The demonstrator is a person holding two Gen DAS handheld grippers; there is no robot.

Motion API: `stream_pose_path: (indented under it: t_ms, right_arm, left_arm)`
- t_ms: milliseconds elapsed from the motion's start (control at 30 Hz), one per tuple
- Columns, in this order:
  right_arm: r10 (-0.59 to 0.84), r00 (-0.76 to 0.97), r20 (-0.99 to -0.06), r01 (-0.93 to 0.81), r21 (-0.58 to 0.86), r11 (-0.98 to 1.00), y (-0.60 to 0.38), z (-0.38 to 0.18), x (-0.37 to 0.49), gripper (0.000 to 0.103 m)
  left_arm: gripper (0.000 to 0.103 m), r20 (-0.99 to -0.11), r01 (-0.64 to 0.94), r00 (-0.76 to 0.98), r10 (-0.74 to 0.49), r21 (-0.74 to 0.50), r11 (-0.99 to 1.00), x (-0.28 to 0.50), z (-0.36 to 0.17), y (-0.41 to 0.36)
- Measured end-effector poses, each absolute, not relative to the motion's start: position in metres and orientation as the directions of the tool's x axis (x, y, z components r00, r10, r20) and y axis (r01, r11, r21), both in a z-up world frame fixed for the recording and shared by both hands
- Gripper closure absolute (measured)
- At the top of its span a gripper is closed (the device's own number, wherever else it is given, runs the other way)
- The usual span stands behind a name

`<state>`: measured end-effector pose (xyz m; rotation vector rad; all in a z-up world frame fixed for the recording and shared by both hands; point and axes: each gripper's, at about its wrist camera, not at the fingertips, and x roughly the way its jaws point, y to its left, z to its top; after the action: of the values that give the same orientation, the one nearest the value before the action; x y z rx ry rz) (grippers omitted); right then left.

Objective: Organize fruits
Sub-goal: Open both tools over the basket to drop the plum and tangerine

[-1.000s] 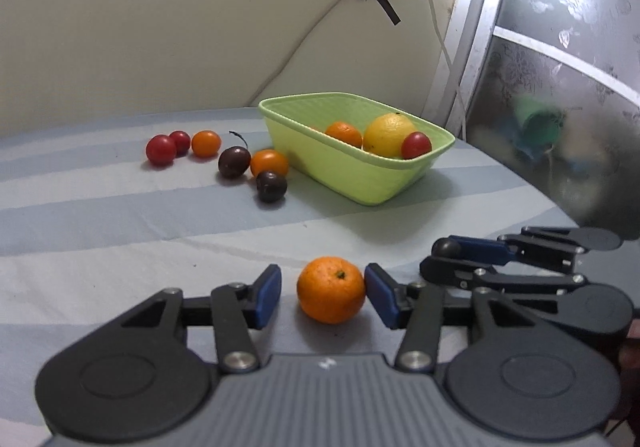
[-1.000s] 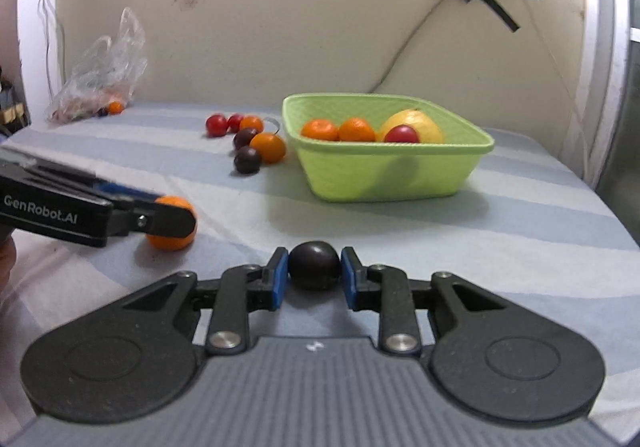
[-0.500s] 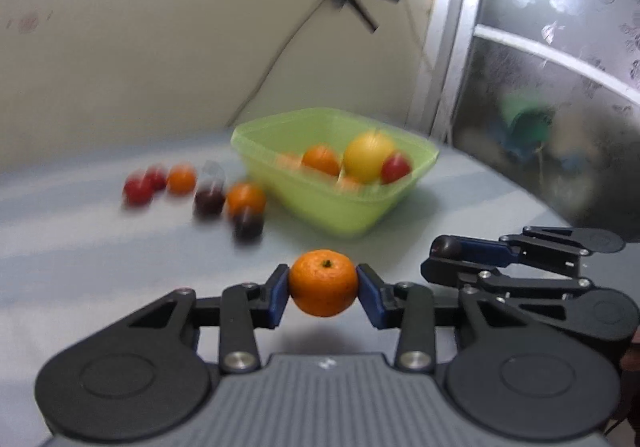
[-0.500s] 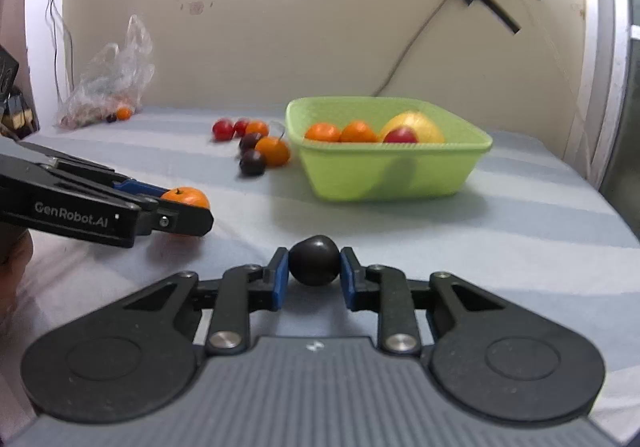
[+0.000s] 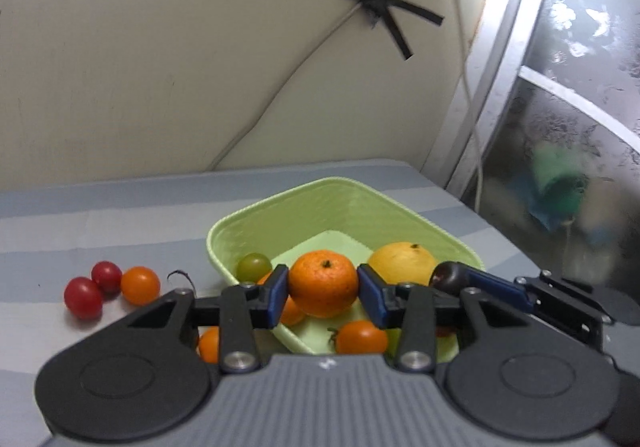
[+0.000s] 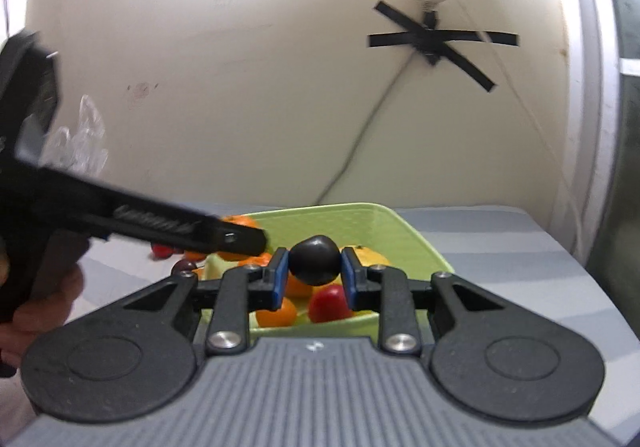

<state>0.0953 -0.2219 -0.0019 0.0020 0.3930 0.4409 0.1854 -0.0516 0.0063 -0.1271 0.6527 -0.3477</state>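
Fruits over the green basket (image 5: 256, 219): my left gripper (image 5: 323, 293) clamps a mandarin (image 5: 323, 283), my right gripper (image 6: 314, 275) a dark plum (image 6: 314, 260).
Inside I see a lemon (image 5: 400, 260), a green tomato (image 5: 253, 266) and an orange tomato (image 5: 360, 337); two red tomatoes (image 5: 83, 297) lie left on the striped tabletop (image 5: 100, 223).

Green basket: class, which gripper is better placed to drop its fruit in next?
Probably left: the left gripper holds its orange over the green basket middle; the right gripper's dark plum is nearer the rim.
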Motion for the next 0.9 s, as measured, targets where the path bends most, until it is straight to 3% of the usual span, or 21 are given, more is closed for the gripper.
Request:
stream_pose_path:
  t_ms: [167, 200, 233, 467, 567, 667, 733, 900]
  right_arm:
    - [0.416, 0.830, -0.372, -0.422, 0.070, 0.904, -0.220, -0.011, 0.098, 0.068]
    - [0.416, 0.832, -0.366, -0.420, 0.073, 0.905, -0.222, -0.011, 0.098, 0.053]
    - [0.414, 0.836, -0.359, -0.416, 0.077, 0.906, -0.223, -0.010, 0.099, 0.047]
    - [0.407, 0.878, -0.253, -0.379, 0.156, 0.912, -0.240, 0.003, 0.086, 0.049]
    - [0.426, 0.881, -0.206, -0.390, 0.192, 0.900, -0.244, 0.011, 0.071, 0.050]
    - [0.475, 0.860, -0.188, -0.436, 0.212, 0.874, -0.239, 0.011, 0.054, 0.059]
    - [0.514, 0.832, -0.209, -0.472, 0.220, 0.854, -0.231, 0.008, 0.045, 0.066]
    - [0.549, 0.763, -0.340, -0.520, 0.182, 0.835, -0.195, -0.006, 0.041, 0.067]
  left_arm:
    - [0.048, -0.561, 0.270, 0.748, -0.356, -0.232, 0.934, 0.190, 0.007, -0.049]
    - [0.048, -0.556, 0.268, 0.752, -0.354, -0.233, 0.935, 0.189, 0.010, -0.048]
    - [0.048, -0.550, 0.265, 0.756, -0.355, -0.238, 0.934, 0.188, 0.014, -0.046]
    - [0.048, -0.433, 0.192, 0.847, -0.308, -0.292, 0.937, 0.145, 0.052, 0.001]
    - [0.048, -0.431, 0.131, 0.869, -0.241, -0.270, 0.954, 0.117, 0.049, 0.023]
    - [0.048, -0.471, 0.073, 0.863, -0.185, -0.246, 0.966, 0.095, 0.031, 0.040]
    - [0.048, -0.505, 0.044, 0.849, -0.153, -0.221, 0.974, 0.082, 0.016, 0.048]
    - [0.048, -0.556, 0.002, 0.826, -0.090, -0.156, 0.988, 0.065, -0.010, 0.055]
